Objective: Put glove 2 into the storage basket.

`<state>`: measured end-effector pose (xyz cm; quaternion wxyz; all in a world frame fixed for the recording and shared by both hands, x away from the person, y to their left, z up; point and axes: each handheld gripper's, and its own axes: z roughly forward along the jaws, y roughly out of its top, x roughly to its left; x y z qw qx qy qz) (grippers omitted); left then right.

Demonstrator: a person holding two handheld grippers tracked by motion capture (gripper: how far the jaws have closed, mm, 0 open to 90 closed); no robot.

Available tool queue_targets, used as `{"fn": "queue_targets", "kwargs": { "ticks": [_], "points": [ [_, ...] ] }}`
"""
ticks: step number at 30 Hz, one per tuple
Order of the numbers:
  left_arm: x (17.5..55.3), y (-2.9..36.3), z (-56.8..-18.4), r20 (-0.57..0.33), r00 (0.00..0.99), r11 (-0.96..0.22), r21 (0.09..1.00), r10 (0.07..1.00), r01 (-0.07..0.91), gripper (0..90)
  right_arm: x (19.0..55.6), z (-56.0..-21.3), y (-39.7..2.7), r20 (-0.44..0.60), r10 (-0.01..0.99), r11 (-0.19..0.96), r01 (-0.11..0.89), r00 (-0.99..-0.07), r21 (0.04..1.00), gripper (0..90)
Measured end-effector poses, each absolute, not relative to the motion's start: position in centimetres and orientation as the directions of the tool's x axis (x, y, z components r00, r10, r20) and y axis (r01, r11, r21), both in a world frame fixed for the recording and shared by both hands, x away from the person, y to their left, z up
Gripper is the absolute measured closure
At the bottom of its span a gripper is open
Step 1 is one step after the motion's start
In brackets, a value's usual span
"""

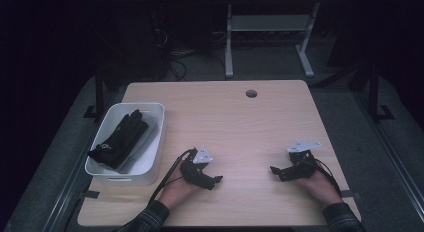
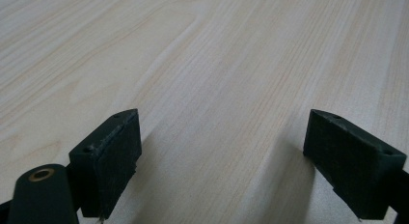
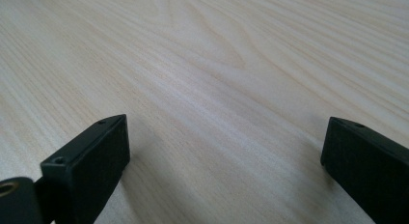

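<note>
On the light wooden table (image 1: pixel 230 122) my left gripper (image 1: pixel 216 181) rests near the front edge, left of centre, pointing right. Its jaws stand wide apart over bare wood, so the left gripper (image 2: pixel 222 142) is open and holds nothing. My right gripper (image 1: pixel 275 170) lies near the front right, pointing left toward the other one. The right gripper (image 3: pixel 224 147) is open too, with plain wood grain between its jaws. A white bin (image 1: pixel 156 142) at the table's left holds a black glove (image 1: pixel 120 137).
A round cable hole (image 1: pixel 251 93) sits near the table's far edge. Behind the table stand white desk legs (image 1: pixel 229 47) and cables on a dark floor. Both hands hold the grippers close to the front edge.
</note>
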<state>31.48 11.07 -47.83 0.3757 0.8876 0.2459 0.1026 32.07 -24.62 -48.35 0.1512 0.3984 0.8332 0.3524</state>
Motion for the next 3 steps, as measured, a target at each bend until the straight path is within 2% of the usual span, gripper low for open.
{"fn": "queue_targets", "kwargs": {
  "ticks": [3],
  "points": [
    [31.48, 11.07, -47.83, -0.003, 0.858, -0.596, 0.718, 0.514, 0.359, 12.4, 32.06, -48.35, -24.62, 0.029, 0.770, 0.434, 0.557, -0.637, 0.708, 3.0]
  ]
}}
